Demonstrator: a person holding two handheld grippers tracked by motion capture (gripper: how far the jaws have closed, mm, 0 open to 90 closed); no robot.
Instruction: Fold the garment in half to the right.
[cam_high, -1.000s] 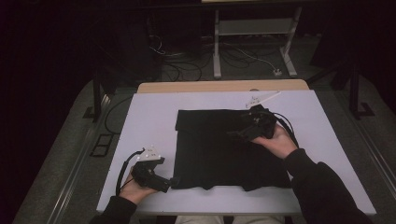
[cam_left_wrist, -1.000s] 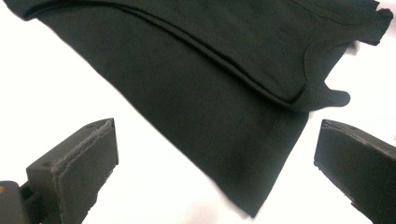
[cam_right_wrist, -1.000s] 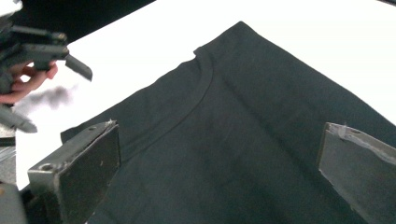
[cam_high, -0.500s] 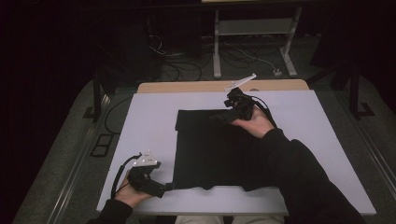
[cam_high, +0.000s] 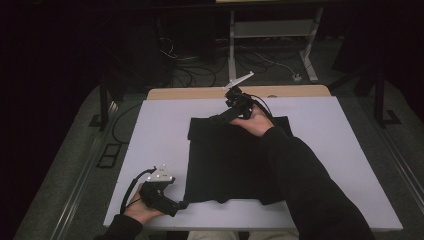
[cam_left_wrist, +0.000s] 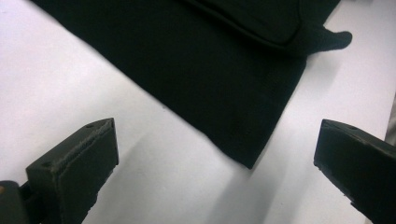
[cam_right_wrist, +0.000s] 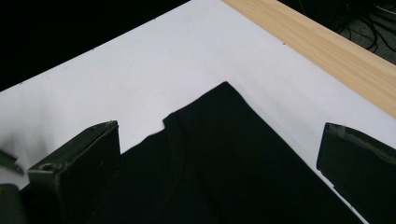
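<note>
A: Starting at the left: the left gripper sits low at the near-left corner of the cloth, jaws wide apart with nothing between them. It has slid a touch nearer the table edge over the last second.

B: And its own camera has the corner of the cloth lying flat between the open jaws, not gripped.

A: Across to the right, that's where the action is. The right gripper has swung from the cloth's right side up to its far edge, arm stretched over the fabric.

B: Open too (wide, by its own view), holding nothing. It looks down on the far corner of the cloth and a folded seam, with the wood strip beyond.

A: So both tools now line up on the cloth's left side, near corner and far edge.

B: I'd read that as setting up a fold or a lift. No grasp yet, though.
</note>
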